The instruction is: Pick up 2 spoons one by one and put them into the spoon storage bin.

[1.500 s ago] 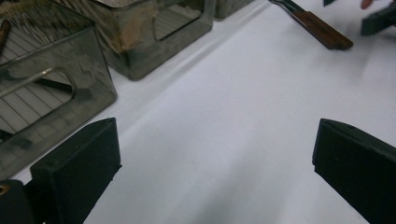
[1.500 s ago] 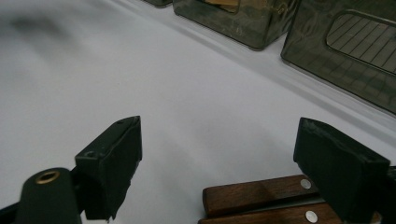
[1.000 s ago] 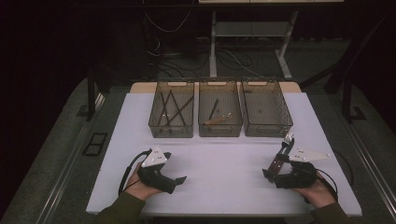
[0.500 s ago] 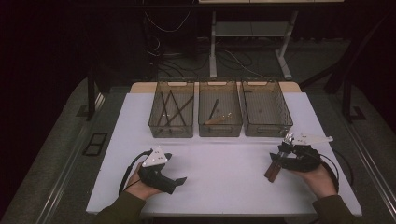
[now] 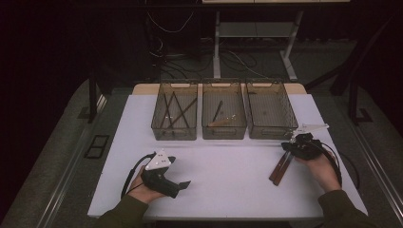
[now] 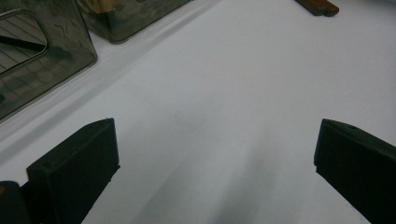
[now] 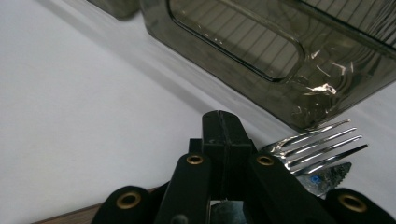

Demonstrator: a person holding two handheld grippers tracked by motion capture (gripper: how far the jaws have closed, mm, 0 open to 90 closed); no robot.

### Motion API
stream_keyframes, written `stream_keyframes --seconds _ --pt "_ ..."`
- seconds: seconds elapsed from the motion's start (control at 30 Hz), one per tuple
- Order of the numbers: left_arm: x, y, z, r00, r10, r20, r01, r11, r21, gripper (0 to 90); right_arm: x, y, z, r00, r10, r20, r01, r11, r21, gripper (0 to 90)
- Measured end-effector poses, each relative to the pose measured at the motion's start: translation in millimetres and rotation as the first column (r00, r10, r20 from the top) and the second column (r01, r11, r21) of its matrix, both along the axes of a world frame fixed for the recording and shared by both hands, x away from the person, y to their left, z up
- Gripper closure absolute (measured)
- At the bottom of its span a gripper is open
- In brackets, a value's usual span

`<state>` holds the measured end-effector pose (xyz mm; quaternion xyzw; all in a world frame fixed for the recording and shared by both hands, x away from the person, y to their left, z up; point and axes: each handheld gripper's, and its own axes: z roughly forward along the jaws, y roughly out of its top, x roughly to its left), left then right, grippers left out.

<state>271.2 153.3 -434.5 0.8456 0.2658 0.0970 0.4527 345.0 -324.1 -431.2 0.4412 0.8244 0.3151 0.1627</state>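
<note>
Gripping the cutlery [image 5: 280,167] in the closed right gripper [image 7: 223,126], the tines are kept level; the left gripper [image 6: 215,154] is kept open.

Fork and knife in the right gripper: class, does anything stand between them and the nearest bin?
Nothing visible does. The right gripper has its jaws shut on the fork and knife. Only a strip of bare white table separates them from the wall of the rightmost bin.

Brown-handled silver cutlery [image 5: 280,167], white table [image 5: 228,180], smoky-grey bins [image 5: 223,116]
</note>
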Motion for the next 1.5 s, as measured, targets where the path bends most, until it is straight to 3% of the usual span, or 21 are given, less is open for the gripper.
stream_keyframes --seconds 0.3,0.87,1.5 --pt "0.3 0.2 -0.2 1.0000 -0.003 -0.003 0.003 1.0000 -0.001 0.0 7.6 2.4 -10.4 0.9996 -0.002 -0.030 0.000 0.9973 -0.073 90.0" --pt "0.0 -0.3 -0.3 0.9999 -0.014 -0.008 0.014 0.9999 0.003 0.0 3.9 -5.1 -9.0 0.9991 -0.018 -0.039 0.013 0.9940 -0.109 90.0" --pt "-0.9 -1.6 -0.6 0.9997 -0.023 -0.009 0.023 0.9997 0.001 0.0 -6.5 -11.5 -6.8 0.9972 0.020 -0.072 -0.028 0.9929 -0.115 90.0"
